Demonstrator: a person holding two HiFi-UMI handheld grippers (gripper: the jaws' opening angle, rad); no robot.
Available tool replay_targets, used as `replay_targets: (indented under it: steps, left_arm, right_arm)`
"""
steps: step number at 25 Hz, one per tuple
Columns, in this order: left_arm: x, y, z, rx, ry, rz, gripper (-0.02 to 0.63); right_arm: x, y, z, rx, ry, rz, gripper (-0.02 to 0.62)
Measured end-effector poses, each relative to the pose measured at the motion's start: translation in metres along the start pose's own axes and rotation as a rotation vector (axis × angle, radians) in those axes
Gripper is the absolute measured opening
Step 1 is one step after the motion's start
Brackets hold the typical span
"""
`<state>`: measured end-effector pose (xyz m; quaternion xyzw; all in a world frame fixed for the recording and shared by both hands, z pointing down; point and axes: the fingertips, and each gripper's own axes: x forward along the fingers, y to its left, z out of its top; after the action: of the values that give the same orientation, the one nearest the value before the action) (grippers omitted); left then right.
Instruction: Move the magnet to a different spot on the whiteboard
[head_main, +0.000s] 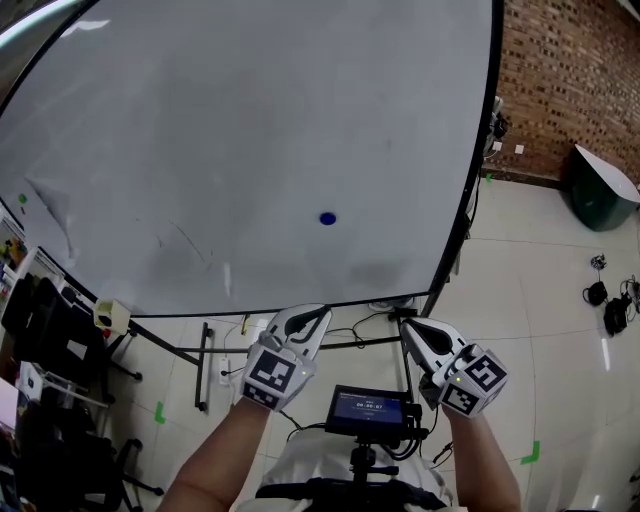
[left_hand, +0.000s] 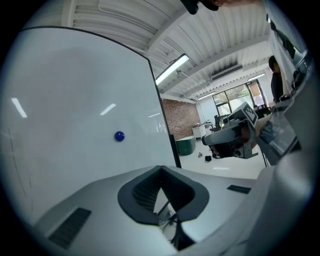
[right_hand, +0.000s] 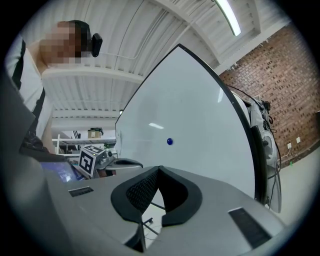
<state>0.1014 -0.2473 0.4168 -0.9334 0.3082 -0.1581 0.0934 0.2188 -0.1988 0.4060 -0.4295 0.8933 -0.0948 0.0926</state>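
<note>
Whiteboard (head_main: 250, 120): large, black-framed, standing on a pale tiled floor (head_main: 540, 300). Its white surface is showing faint grey smears.

Magnet (head_main: 327, 218): small, round, blue. It is sticking to the whiteboard's lower right area in the head view, well apart from both tools.

Left tool (head_main: 318, 312): its jaws are sitting fully together, tips touching, with nothing between them. It is hovering just below the board's bottom edge and pointing toward the board. In the left gripper view the magnet is showing above and left of the jaw tips.

Right tool (head_main: 408, 325): it is likewise closed tip to tip and gripping nothing, and is hovering near the left tool at about the same height.

Small screen (head_main: 368, 408): glowing between the person's forearms.

Brick wall (head_main: 560, 80): standing beyond the board's right edge.
</note>
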Motion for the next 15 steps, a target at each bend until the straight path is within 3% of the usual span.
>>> replay_targets:
  steps: [8, 15]
  left_arm:
    - [0.025, 0.043, 0.023, 0.367, 0.092, 0.143, 0.035]
    - [0.041, 0.057, 0.036, 0.552, 0.111, 0.166, 0.037]
  right_arm:
    - [0.012, -0.018, 0.002, 0.020, -0.010, -0.023, 0.032]
    - [0.032, -0.029, 0.009, 0.004, -0.006, -0.008, 0.032]
